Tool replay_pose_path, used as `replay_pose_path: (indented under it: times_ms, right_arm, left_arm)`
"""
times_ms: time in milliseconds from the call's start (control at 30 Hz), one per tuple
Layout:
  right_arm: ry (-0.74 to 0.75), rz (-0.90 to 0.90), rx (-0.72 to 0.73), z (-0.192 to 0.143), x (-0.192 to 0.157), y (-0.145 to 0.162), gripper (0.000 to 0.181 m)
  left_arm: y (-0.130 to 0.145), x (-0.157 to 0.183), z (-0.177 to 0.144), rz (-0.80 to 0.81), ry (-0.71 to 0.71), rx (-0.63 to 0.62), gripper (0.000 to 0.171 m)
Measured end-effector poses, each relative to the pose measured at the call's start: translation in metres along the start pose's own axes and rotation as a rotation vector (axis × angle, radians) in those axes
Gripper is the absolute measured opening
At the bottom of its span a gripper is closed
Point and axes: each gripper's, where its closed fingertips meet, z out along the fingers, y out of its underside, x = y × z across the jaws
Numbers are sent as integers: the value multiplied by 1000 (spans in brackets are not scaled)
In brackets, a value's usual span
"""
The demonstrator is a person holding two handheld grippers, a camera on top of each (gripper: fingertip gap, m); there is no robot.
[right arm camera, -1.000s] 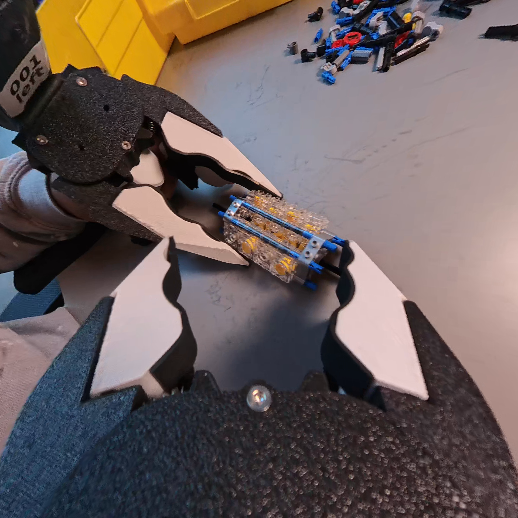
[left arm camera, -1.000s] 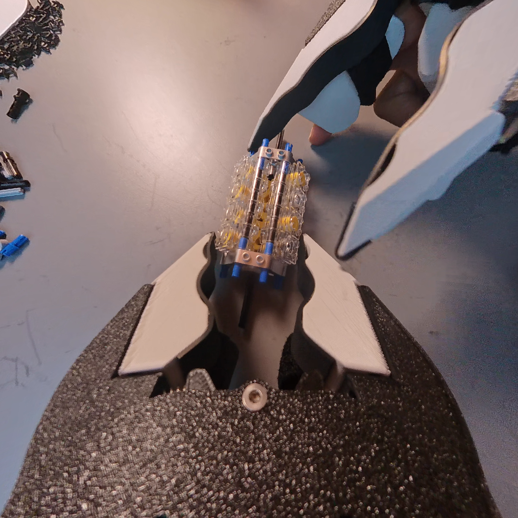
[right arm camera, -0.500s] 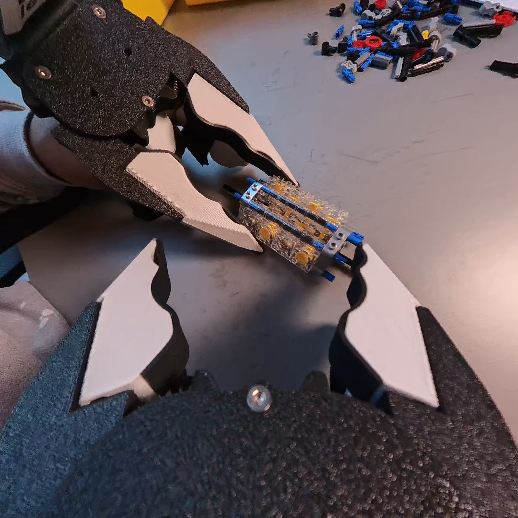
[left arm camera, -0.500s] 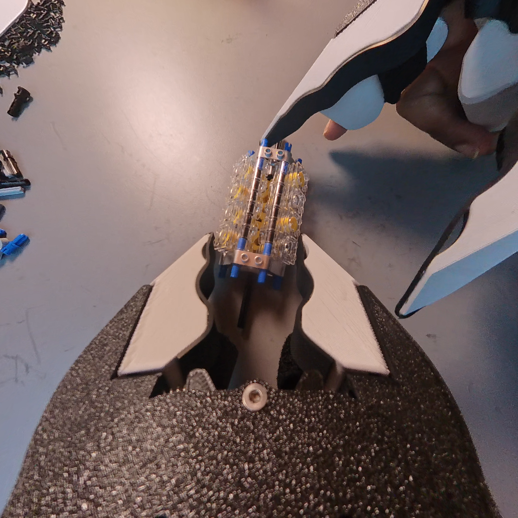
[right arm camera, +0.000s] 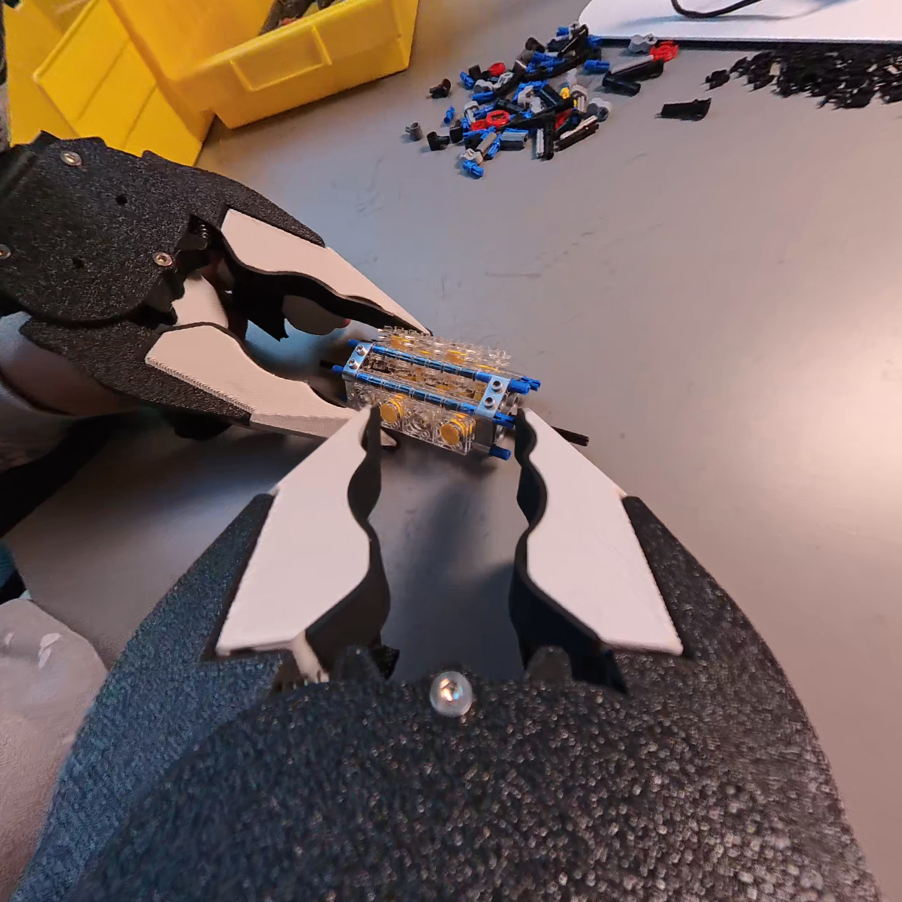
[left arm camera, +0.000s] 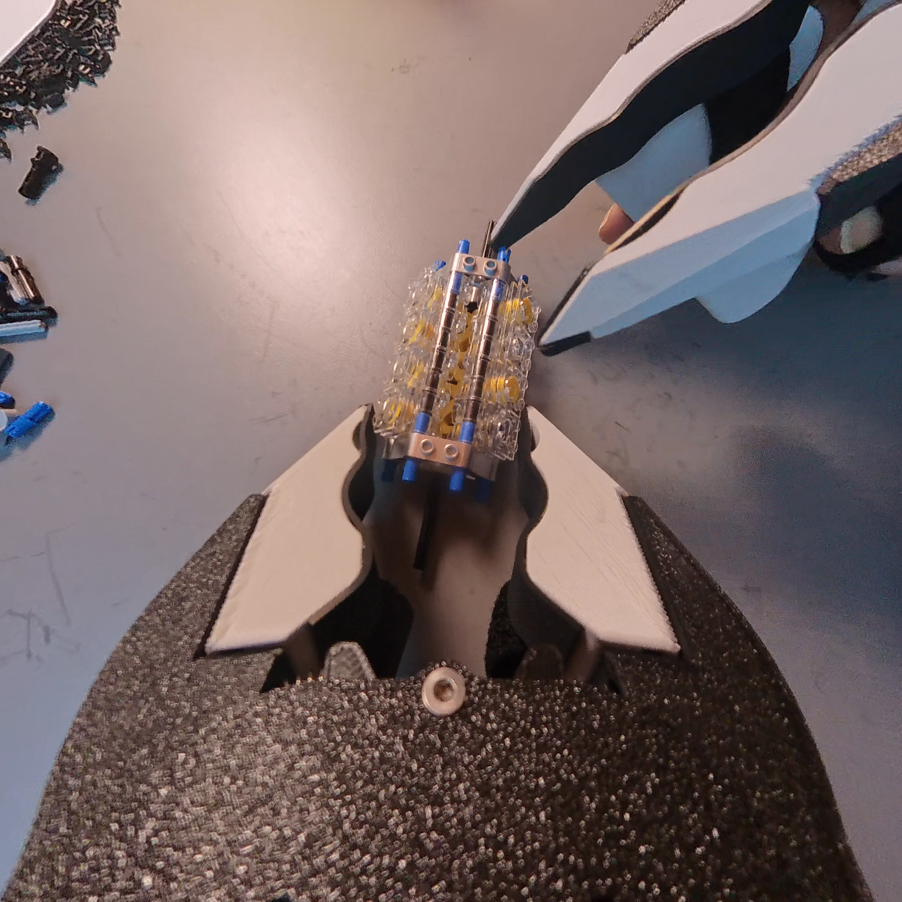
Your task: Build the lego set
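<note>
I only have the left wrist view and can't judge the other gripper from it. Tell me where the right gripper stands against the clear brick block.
Observer: The right gripper is open. The clear brick block lies just beyond its fingertips, not between them.
Operator: Give me the block's far end.
Observer: A black axle sticks out of it along the grey table, past the right gripper's right-hand fingertip.
Operator: Report what's behind the left gripper.
Observer: Yellow bins stand on the table beyond the left gripper, which is shut on the block's other end.
</note>
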Motion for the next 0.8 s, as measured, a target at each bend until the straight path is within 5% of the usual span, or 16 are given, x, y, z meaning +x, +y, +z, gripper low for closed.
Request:
replay_pose_path:
  times_ms: [800]
  right_arm:
    - [104, -88, -72, 12, 1, 9, 44]
  left_arm:
    - [2, -4, -1, -22, -46, -14, 58]
